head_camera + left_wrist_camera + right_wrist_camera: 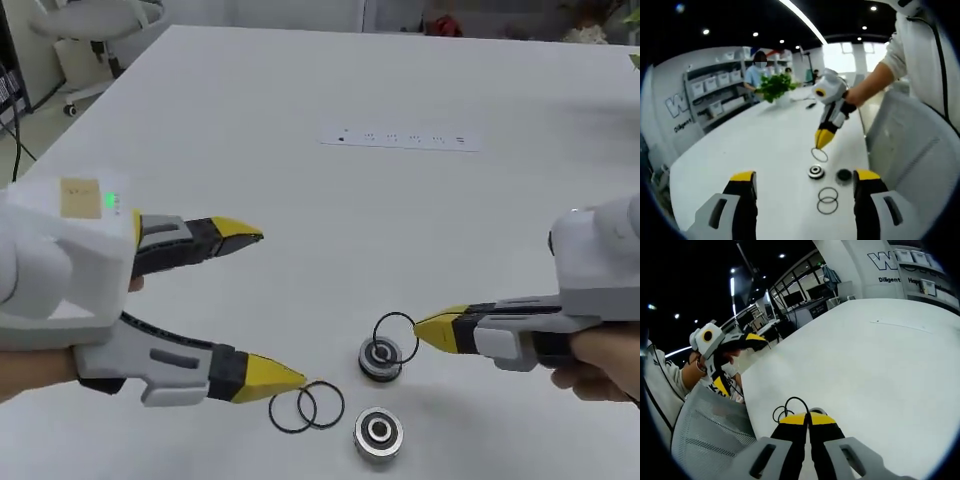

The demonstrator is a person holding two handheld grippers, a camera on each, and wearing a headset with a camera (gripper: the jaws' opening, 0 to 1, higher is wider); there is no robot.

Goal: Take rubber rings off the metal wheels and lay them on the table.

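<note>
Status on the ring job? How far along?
Done: two rings lie on the table. In hand: the right gripper pinches a third ring at the far wheel. The left gripper is open. Remaining: lay that ring down; cannot tell whether the near wheel holds another.

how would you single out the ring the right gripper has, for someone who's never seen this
On the white table sit two metal wheels. Just above the farther wheel, a thin black rubber ring is pinched in the yellow tips of the right gripper. Unlike the two overlapping rings lying flat to its left, it stands on edge.
</note>
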